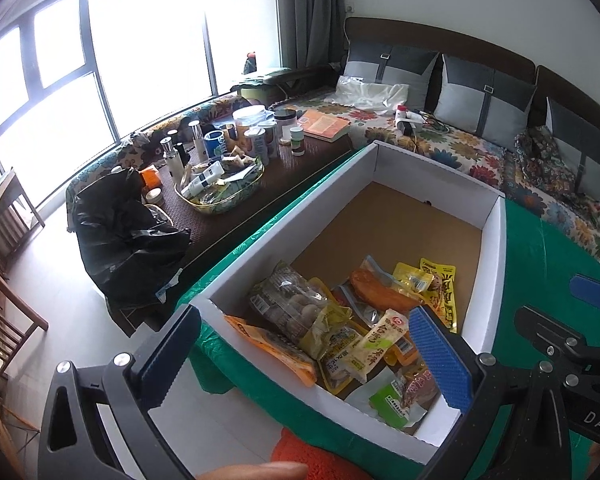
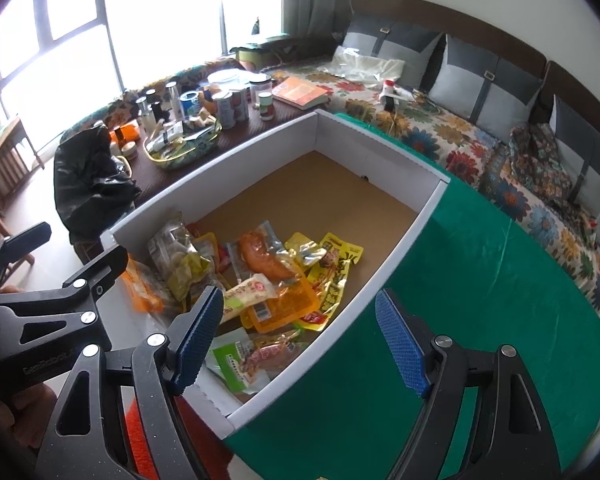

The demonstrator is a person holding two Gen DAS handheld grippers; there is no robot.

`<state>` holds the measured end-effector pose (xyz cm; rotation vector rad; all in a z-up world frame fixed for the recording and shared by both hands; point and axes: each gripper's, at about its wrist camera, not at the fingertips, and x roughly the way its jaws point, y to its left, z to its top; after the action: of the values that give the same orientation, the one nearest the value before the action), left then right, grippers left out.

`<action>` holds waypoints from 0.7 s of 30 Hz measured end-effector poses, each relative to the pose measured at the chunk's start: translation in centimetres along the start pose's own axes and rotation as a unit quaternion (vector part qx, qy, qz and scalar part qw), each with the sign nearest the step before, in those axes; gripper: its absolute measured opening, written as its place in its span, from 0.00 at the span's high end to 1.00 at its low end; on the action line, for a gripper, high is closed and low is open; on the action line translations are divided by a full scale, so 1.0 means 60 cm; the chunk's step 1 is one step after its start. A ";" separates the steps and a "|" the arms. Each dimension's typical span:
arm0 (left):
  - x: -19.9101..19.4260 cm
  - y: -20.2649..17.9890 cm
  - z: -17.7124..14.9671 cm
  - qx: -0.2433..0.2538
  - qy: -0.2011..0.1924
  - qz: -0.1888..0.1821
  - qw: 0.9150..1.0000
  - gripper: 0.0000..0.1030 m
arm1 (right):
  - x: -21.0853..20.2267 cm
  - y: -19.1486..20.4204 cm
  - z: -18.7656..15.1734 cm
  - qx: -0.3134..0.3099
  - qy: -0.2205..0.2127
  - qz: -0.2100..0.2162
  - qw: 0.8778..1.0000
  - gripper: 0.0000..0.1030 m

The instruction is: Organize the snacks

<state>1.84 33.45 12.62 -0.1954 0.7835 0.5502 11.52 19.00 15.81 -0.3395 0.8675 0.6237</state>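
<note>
Currently the snack packets lie in a loose heap at the near end of the white cardboard box; its far half shows bare brown floor. I pick out a clear bag of pale round pieces at the left wall, a vacuum-packed orange sausage mid-heap, yellow sachets to its right, and a green-labelled pack nearest me. The box sits on a green-covered table.

Left gripper: fingers spread wide, holding nothing, straddling the box's near-left corner. Right gripper: fingers also wide apart and empty, over the near-right wall.

Judgement: packets in the box fit either a sort under way or a finished gather; I cannot tell which.

Note for any pick here: packets overlap and are slick. I would take one on top by a free edge, close on the seal strip rather than the puffed middle, and lift straight so neighbours don't drag.

Beyond: a dark side table with jars and bottles.
</note>
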 end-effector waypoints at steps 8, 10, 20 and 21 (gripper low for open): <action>0.002 0.002 0.002 0.001 -0.001 0.004 1.000 0.00 | 0.004 0.003 -0.001 0.000 0.003 0.002 1.000 0.21; 0.002 0.003 0.002 0.002 -0.001 0.004 1.000 0.00 | 0.004 0.003 0.000 0.000 0.002 0.002 1.000 0.21; 0.005 0.003 0.007 0.008 -0.001 0.006 1.000 0.00 | 0.007 0.008 -0.001 -0.001 0.003 0.002 1.000 0.21; 0.006 0.003 0.008 0.009 -0.001 0.006 1.000 0.00 | 0.006 0.008 -0.001 -0.001 0.003 0.002 1.000 0.21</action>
<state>2.25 33.93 12.70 -0.1737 0.7875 0.5548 11.38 19.47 15.46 -0.3411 0.8745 0.6271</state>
